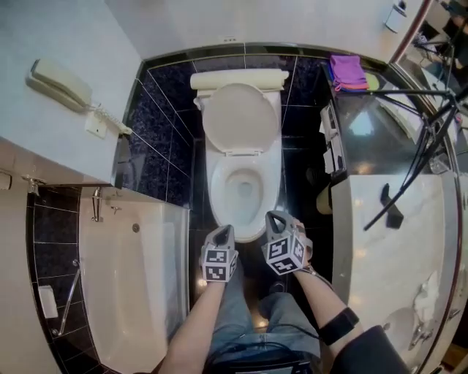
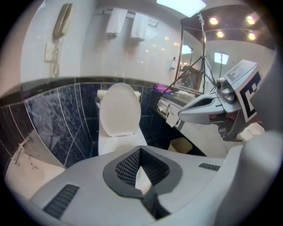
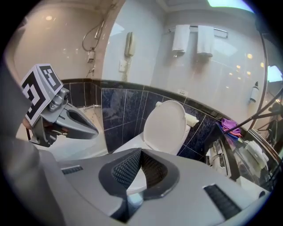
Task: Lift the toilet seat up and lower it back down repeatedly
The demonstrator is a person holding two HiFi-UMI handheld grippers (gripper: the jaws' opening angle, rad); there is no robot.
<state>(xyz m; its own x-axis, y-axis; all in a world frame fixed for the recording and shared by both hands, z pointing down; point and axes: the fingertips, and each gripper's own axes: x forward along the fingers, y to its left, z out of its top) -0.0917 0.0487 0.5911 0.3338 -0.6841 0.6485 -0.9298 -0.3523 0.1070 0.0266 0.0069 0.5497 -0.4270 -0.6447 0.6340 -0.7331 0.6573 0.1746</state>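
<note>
head view: toilet seat stands up, so a lift seems done
fingers: left gripper, right gripper both closed, empty
remaining: lowering it

The bathtub lies left of the toilet, the vanity counter right of it, the wall phone behind-left, and a folded cloth behind-right.

Bright ceiling light, glare spots on glossy wall tiles, fisheye bending, dark vignetted corners, sharp focus
</note>
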